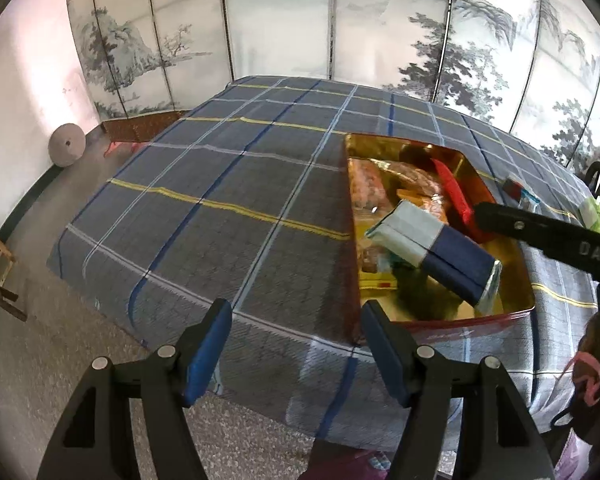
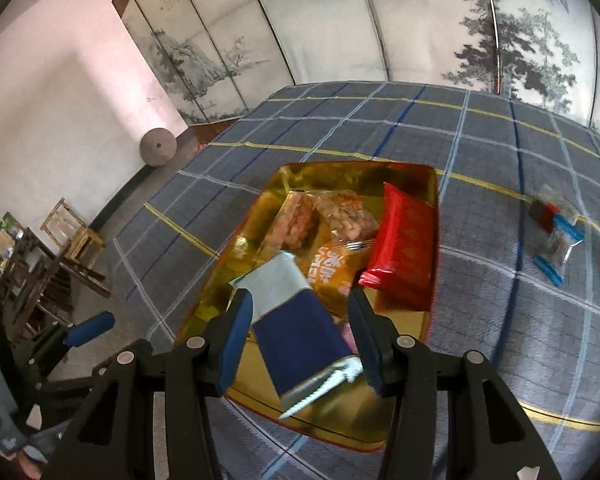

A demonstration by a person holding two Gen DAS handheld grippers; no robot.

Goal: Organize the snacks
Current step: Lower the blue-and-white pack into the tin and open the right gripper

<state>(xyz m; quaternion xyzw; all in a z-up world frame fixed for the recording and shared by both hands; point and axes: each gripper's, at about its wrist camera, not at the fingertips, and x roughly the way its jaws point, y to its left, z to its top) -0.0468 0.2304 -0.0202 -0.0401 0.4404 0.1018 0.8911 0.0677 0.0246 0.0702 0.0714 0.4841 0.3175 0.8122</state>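
Note:
A gold tin with red outer walls (image 1: pixel 512 288) (image 2: pixel 260 216) stands on the plaid tablecloth and holds several snack packets. A blue-and-silver packet (image 1: pixel 436 256) (image 2: pixel 300 340) lies tilted on top of them, beside a red packet (image 2: pixel 400 248) and orange ones (image 2: pixel 332 268). My right gripper (image 2: pixel 300 296) hovers over the blue-and-silver packet, which shows between its fingers with gaps along the pads. In the left wrist view one black finger (image 1: pixel 496 220) of it reaches in above the packet. My left gripper (image 1: pixel 296 306) is open and holds nothing, at the table's near edge left of the tin.
Small clear packets with blue ends (image 2: pixel 556 236) (image 1: pixel 520 192) lie on the cloth (image 1: pixel 220 200) right of the tin, and a green-white packet (image 1: pixel 592 212) sits farther right. Wooden chairs (image 2: pixel 60 248) stand on the floor to the left. A painted folding screen backs the table.

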